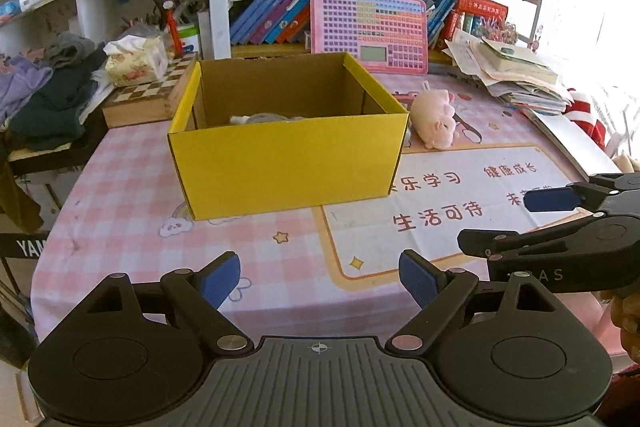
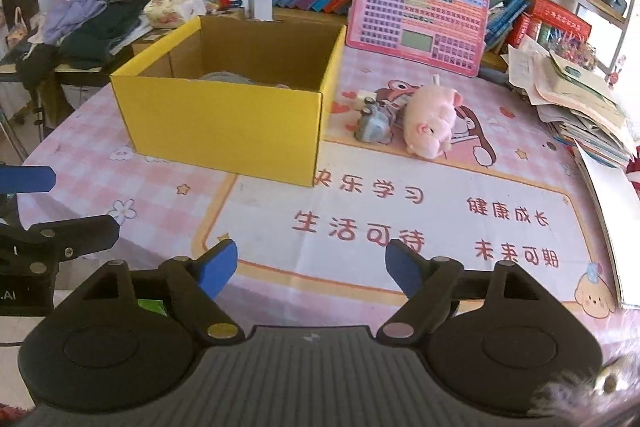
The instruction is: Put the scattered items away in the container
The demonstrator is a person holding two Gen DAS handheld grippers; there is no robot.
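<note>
Pink-checked desk is occupied by an open yellow cardboard box beside a pink plush pig; both grippers' fingers are spread apart, empty.

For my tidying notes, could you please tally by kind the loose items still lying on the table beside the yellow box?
Pink plush pig: 1
Small grey toy: 1
Small white piece, too small to identify: 1
Total: 3

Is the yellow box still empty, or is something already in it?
Not empty. Both wrist views show pale grey-white items low inside the yellow box; what they are I cannot tell. The pink plush pig and a small grey toy remain outside.
</note>
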